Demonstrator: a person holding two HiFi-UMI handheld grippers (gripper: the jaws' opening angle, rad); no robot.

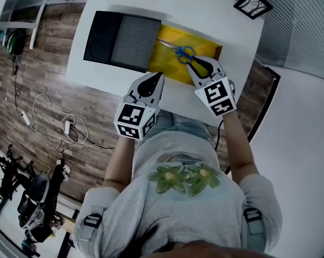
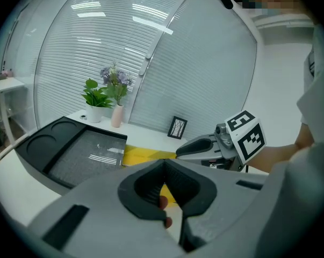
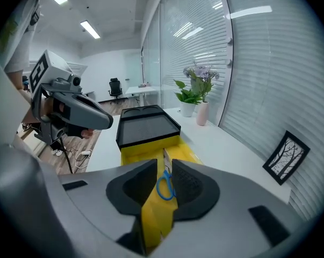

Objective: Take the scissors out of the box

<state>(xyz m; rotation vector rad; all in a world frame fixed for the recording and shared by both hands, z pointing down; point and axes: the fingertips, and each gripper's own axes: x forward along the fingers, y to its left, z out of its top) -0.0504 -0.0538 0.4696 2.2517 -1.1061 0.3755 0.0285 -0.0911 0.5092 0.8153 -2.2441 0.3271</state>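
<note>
Scissors with blue handles lie in an open yellow box on the white table. My right gripper hovers just above the scissors' handles, near the box's front right. In the right gripper view its jaws stand apart, open, and the blue handles show through the gap with the yellow box below. The pads do not touch the scissors. My left gripper hangs at the table's front edge, left of the right one. Its tips meet, shut on nothing.
A black tray with a grey insert lies against the box's left side. A small picture frame stands at the table's far right corner. A potted plant and a pink vase stand at the far edge. Cables lie on the wooden floor.
</note>
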